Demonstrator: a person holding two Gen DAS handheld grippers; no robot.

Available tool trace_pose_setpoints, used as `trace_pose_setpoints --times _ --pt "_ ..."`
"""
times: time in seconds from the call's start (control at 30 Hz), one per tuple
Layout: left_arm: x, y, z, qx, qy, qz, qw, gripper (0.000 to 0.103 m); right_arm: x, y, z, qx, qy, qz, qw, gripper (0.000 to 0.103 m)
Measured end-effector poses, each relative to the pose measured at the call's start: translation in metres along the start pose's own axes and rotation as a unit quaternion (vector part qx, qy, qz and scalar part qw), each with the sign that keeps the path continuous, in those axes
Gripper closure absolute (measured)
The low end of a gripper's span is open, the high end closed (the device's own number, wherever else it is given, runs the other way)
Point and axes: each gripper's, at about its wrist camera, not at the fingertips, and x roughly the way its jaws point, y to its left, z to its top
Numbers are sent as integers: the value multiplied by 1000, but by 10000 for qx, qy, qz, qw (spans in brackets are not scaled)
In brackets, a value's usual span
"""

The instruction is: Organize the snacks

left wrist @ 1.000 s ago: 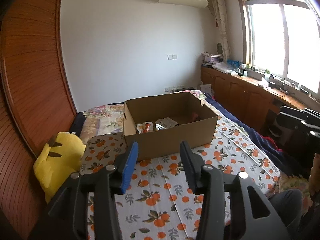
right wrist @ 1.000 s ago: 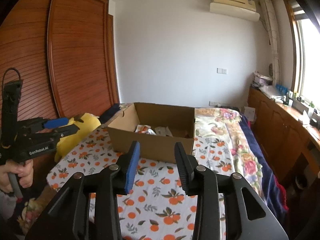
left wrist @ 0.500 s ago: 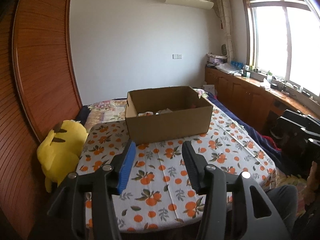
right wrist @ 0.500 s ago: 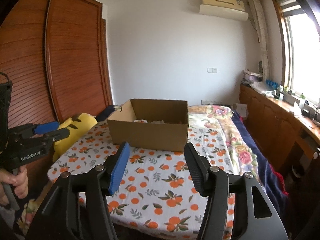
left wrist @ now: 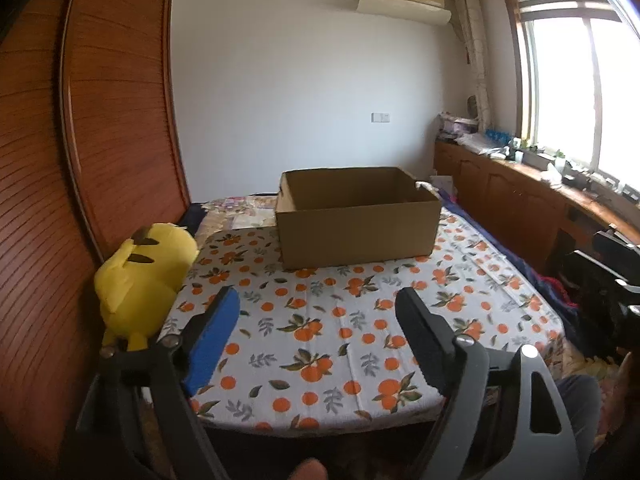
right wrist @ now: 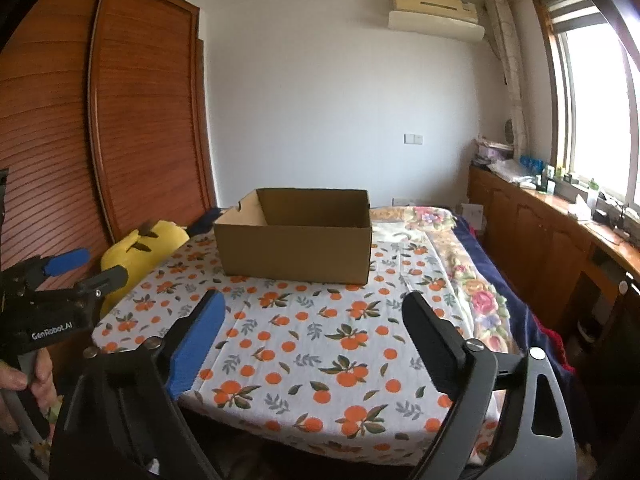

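**Open claws face the snack box**

Both claws, left gripper and right gripper, are opening with nothing between them. The cardboard box sits well ahead on the orange-print bedspread. It likely handles light but flexes; its side walls suit gripping.

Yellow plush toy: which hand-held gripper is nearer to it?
Left. The left hand-held gripper is beside the yellow plush toy, jaws opening, empty; the right hand-held gripper is further to its right.
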Motion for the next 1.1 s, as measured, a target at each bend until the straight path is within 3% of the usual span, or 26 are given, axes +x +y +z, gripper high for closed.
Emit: trace_pose_setpoints --times 0.03,0.13,1.1 --pt "-1 -1 -2 2 -27 34 10000 10 0 1 -1 7 -5 -27 10000 1" --pt "-6 0 -8 -83 -96 17 9999 1 -1 0 -6 27 -37 -113 9999 0" --pt "-24 -5 -17 7 -228 136 9996 0 3 -6 -20 88 65 -289 9995 0"
